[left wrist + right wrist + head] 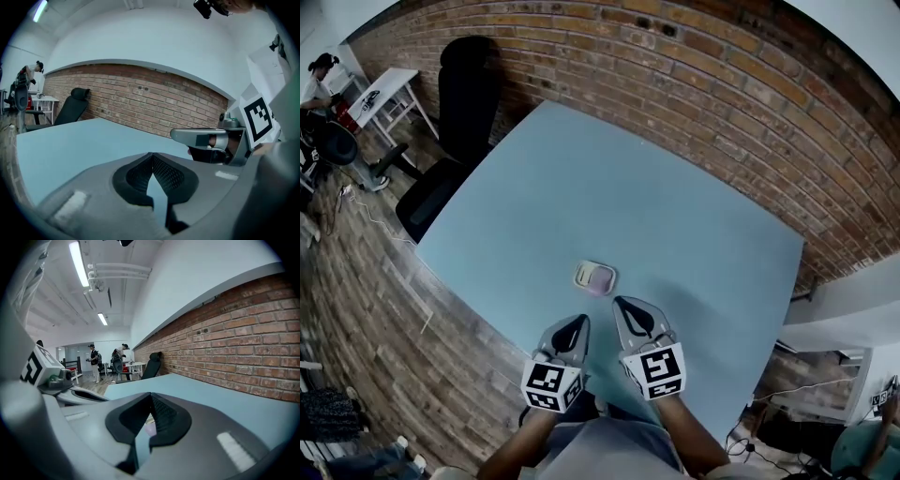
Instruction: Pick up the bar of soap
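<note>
A pale pink bar of soap (597, 277) lies in a small white dish (580, 274) on the light blue table (609, 187), near its front edge. Both grippers hover just short of it, over the front edge. My left gripper (579, 322) points at the dish from the lower left, jaws shut with nothing in them. My right gripper (622, 303) is just to the right of the dish, its jaws together and empty. In the right gripper view a bit of the soap (149, 428) shows below the closed tips (151, 395). The left gripper view shows only bare table past its tips (152, 155).
A black office chair (455, 122) stands at the table's far left corner. A brick wall (703, 84) runs along the far side. A white side table (386, 89) and a person (319, 80) are at the far left, on the wooden floor (366, 281).
</note>
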`<state>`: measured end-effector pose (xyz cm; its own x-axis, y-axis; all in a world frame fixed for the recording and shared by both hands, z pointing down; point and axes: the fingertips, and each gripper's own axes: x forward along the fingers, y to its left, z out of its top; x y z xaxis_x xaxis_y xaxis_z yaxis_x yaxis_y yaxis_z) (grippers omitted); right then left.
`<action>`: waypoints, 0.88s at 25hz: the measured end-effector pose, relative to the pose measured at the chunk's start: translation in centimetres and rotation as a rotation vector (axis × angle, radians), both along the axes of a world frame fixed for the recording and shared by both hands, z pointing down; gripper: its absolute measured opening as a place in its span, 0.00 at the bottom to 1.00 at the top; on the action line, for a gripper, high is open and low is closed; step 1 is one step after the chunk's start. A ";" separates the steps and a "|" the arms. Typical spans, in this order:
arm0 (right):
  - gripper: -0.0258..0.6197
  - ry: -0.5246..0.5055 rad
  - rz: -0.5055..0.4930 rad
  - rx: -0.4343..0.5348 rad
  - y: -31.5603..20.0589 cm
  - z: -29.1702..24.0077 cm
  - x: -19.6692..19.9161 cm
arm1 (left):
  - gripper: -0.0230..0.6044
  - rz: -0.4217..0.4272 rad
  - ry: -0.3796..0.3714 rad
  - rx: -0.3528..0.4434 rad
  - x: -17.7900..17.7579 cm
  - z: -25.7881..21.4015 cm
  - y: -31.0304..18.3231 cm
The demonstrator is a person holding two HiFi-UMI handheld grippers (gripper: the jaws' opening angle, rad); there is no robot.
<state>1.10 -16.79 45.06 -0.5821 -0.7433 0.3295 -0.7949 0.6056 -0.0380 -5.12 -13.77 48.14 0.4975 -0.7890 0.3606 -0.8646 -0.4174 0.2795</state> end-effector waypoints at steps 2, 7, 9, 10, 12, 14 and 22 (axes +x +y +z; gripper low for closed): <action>0.04 0.010 0.017 -0.008 -1.6 0.8 -0.3 | 0.04 0.020 0.002 -0.021 -0.4 1.1 -1.3; 0.04 0.032 0.032 -0.023 -4.6 3.3 -1.2 | 0.04 0.075 -0.004 -0.084 -1.0 4.4 -3.7; 0.04 0.043 0.025 -0.046 -5.5 4.9 -1.6 | 0.04 0.108 -0.001 -0.122 -1.0 6.1 -4.1; 0.04 0.051 0.020 -0.062 -5.9 5.8 -1.8 | 0.04 0.126 0.003 -0.145 -0.8 7.0 -4.1; 0.04 0.074 0.012 -0.100 -6.5 7.9 -2.1 | 0.04 0.159 0.025 -0.201 -0.4 8.8 -4.1; 0.04 0.096 0.006 -0.139 -7.2 9.9 -2.4 | 0.04 0.172 0.062 -0.257 -0.3 10.2 -4.3; 0.04 0.146 -0.007 -0.238 -8.3 14.3 -3.2 | 0.04 0.188 0.286 -0.476 -0.7 13.3 -5.1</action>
